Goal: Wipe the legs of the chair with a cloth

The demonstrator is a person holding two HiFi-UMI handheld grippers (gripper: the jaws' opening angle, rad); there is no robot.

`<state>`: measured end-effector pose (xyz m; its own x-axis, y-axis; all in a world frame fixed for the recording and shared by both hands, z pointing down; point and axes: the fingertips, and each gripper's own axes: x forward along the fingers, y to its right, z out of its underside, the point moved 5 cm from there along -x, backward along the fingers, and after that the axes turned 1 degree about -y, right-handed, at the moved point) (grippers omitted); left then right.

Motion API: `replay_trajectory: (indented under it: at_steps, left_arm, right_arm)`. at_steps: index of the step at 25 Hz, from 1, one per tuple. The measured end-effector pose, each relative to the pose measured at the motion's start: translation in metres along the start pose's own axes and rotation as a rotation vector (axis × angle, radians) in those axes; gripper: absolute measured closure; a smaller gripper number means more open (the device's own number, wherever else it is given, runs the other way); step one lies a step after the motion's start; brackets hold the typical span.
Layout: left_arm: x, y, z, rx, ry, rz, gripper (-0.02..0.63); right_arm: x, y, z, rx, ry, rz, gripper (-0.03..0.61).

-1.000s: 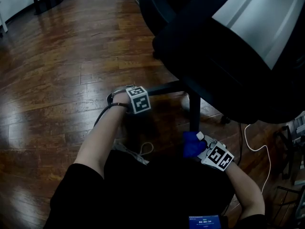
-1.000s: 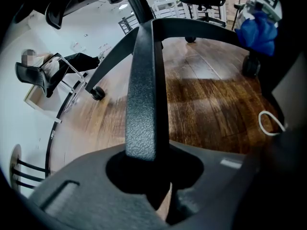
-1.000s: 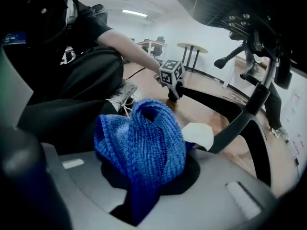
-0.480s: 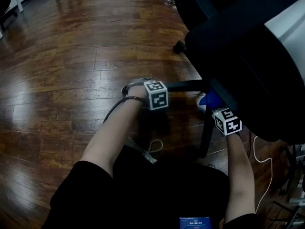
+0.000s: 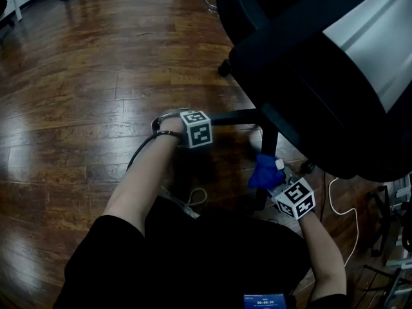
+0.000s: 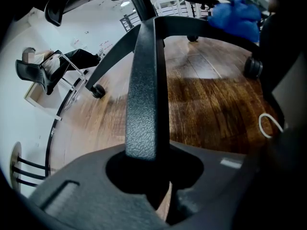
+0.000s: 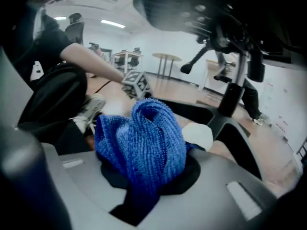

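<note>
The black office chair (image 5: 322,63) fills the upper right of the head view, its star base below it. My left gripper (image 5: 207,120) is shut on one black textured leg (image 6: 146,95), which runs up between its jaws toward the hub. My right gripper (image 5: 271,180) is shut on a bunched blue cloth (image 5: 264,171), which lies against another leg (image 5: 270,148) below the hub. In the right gripper view the cloth (image 7: 141,138) bulges out of the jaws, with the base's centre column (image 7: 231,97) behind it. The same cloth (image 6: 235,13) shows at the left gripper view's top right.
Dark wooden floor (image 5: 77,108) lies all around. A white cable (image 5: 344,195) loops on the floor at the right, and another cord (image 5: 187,206) lies by my knees. Casters (image 6: 98,91) (image 6: 253,67) end the legs. Other chairs and tables stand far off.
The right gripper slid the blue cloth along the leg up toward the hub, then back down toward me. The left gripper kept its hold on its leg.
</note>
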<state>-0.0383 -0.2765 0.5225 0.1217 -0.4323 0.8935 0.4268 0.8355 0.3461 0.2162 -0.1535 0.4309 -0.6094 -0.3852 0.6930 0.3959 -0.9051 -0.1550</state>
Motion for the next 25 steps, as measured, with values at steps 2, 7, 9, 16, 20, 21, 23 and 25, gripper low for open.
replay_trajectory:
  at_steps: [2, 7, 9, 16, 20, 21, 23, 25]
  left_arm:
    - [0.0, -0.001, 0.0, -0.006, -0.003, 0.0, 0.546]
    - [0.0, -0.001, -0.001, -0.021, -0.008, 0.002, 0.546]
    - [0.0, -0.001, -0.001, -0.021, -0.01, -0.001, 0.546]
    - [0.0, -0.001, -0.002, -0.007, -0.003, -0.009, 0.546]
    - [0.0, -0.001, -0.004, 0.015, 0.0, -0.03, 0.546]
    - [0.0, -0.002, -0.004, 0.018, 0.0, -0.034, 0.546]
    - [0.0, -0.002, -0.002, 0.018, 0.0, -0.036, 0.548]
    - [0.0, -0.002, -0.001, 0.016, -0.002, -0.032, 0.548]
  right_arm:
    - [-0.012, -0.037, 0.019, -0.057, -0.049, -0.102, 0.498]
    - [-0.022, -0.063, 0.036, -0.111, -0.075, -0.201, 0.499]
    - [-0.017, -0.044, 0.028, -0.085, -0.052, -0.146, 0.499]
    - [0.026, 0.077, -0.033, 0.028, 0.013, 0.157, 0.499]
    - [0.045, 0.117, -0.065, 0.027, -0.037, 0.311, 0.499]
    - [0.047, 0.118, -0.069, 0.016, -0.049, 0.33, 0.499]
    - [0.047, 0.115, -0.072, -0.002, -0.044, 0.342, 0.499]
    - [0.045, 0.109, -0.067, 0.008, -0.021, 0.33, 0.499]
